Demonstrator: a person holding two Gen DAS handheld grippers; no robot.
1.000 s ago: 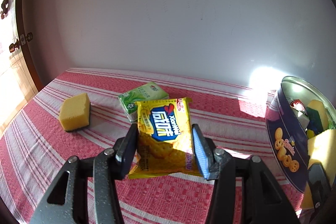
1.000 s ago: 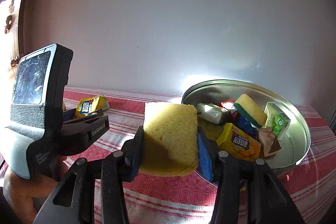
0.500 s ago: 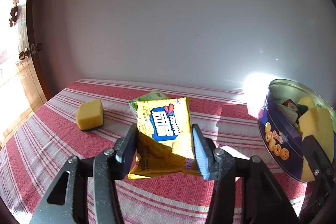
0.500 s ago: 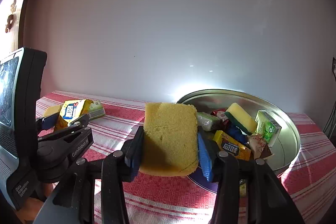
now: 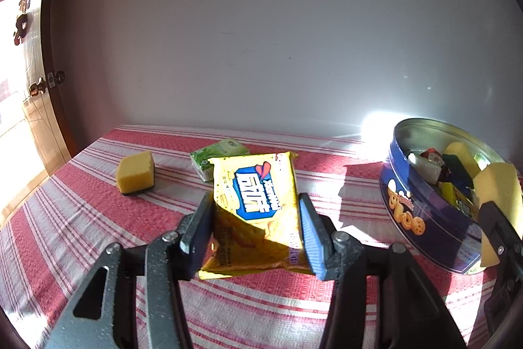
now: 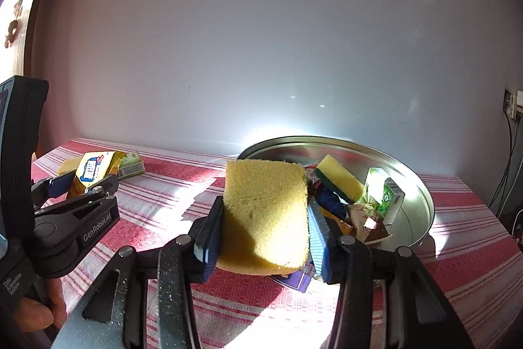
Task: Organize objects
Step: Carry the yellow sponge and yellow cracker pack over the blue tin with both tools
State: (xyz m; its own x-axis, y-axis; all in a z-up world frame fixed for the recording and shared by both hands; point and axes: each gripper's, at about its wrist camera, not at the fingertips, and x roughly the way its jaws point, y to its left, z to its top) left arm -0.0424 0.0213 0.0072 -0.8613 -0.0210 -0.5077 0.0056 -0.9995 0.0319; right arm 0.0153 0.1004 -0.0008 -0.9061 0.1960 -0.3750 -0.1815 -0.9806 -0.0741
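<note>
My left gripper (image 5: 254, 206) is shut on a yellow cracker packet (image 5: 258, 185) with a blue label, held above the striped cloth. My right gripper (image 6: 264, 210) is shut on a large yellow sponge (image 6: 266, 195), just in front of the round blue biscuit tin (image 6: 421, 198). The tin (image 5: 421, 218) holds several items: a green-backed sponge (image 6: 340, 177), a green carton (image 6: 382, 192) and snack packets. In the right wrist view, the left gripper (image 6: 81, 185) and its packet (image 6: 93, 167) appear at the left. A small yellow sponge (image 5: 135, 174) and a green box (image 5: 219, 154) lie on the cloth beyond.
A red-and-white striped cloth (image 5: 81, 234) covers the table, which stands against a white wall. A wooden door (image 5: 32, 120) is at the far left. Cables and a wall socket (image 6: 511, 107) are at the right. A hand (image 6: 36, 316) grips the left tool.
Both grippers drew back from the wall with their loads still held. In the left wrist view the sponge and green box look farther away, and more of the tin shows.
</note>
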